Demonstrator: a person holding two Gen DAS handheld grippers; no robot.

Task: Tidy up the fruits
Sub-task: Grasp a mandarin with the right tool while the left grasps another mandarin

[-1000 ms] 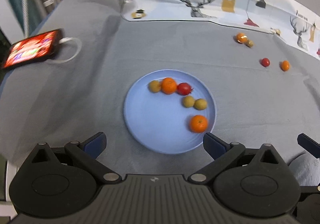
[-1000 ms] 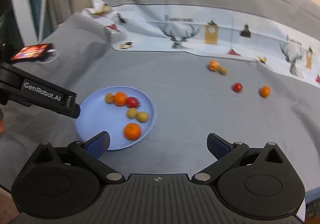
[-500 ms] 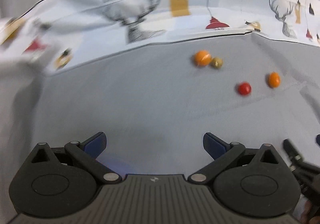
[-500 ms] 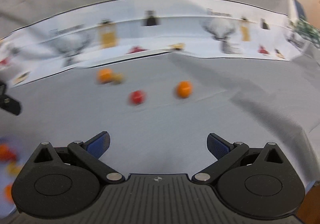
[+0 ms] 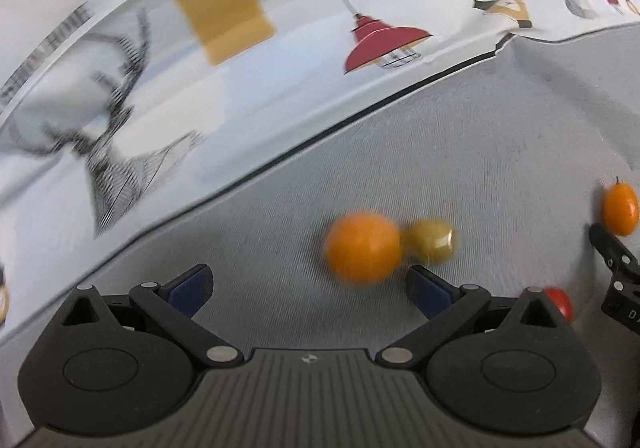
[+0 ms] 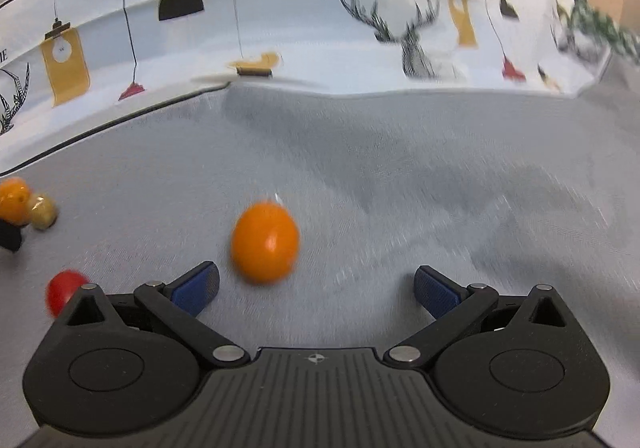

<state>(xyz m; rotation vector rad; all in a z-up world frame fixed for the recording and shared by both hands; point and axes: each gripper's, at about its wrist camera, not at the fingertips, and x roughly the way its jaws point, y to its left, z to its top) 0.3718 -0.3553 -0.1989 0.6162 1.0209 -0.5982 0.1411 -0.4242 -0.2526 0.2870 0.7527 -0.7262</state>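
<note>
1. Left wrist view: the left tool (image 5: 310,286) is seen wide open, with nothing held between its blue pads.
2. A round orange (image 5: 363,247) lies on the grey cloth (image 5: 460,168) just ahead of the tool, nearer its right pad; the fruit is blurred.
3. A yellow-green fruit (image 5: 433,240) is seen touching the orange on its right side, just beyond the right pad.
4. Off to the right, a small red fruit (image 5: 561,302) is partly hidden behind the tool body, and an oval orange fruit (image 5: 620,209) lies at the frame edge beside a black part of the right tool (image 5: 614,268).
5. Right wrist view: the right tool (image 6: 316,290) is likewise spread wide and empty.
6. An oval orange fruit (image 6: 265,242) lies just ahead of its left pad, apart from it.
7. Far left, the red fruit (image 6: 64,290), the yellow-green fruit (image 6: 43,211) and the orange (image 6: 14,200) are seen.
8. A printed white cloth (image 6: 300,28) with deer and lamps lies beyond.
</note>
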